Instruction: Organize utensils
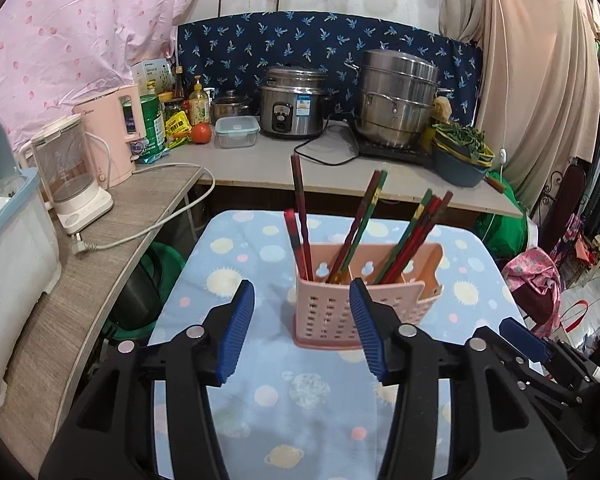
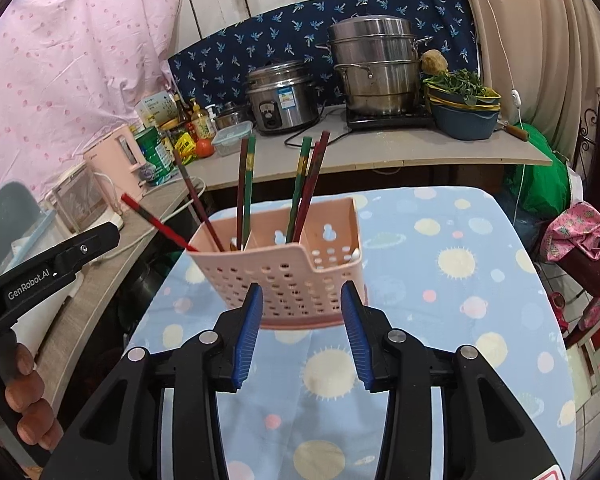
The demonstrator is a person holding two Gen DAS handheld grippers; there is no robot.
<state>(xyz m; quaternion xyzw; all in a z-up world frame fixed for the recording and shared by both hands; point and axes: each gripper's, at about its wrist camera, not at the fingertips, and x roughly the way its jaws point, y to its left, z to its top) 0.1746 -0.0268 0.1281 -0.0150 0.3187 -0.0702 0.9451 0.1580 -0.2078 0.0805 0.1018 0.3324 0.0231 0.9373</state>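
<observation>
Presently: two tools, both empty; holder dead ahead on bench.

Right tool (image 2: 302,334), jaws parted, nothing held, sits just short of pink holder (image 2: 296,276); left tool (image 1: 302,330), likewise spread and empty, lies slightly farther back. Chopsticks (image 1: 358,228) stand near-upright in its compartments, long axes leaning away; one red chopstick (image 2: 158,222) slants out leftward.

Even indoor light, soft shadows, sharp focus, strong fisheye bending, dark vignetted corners
</observation>
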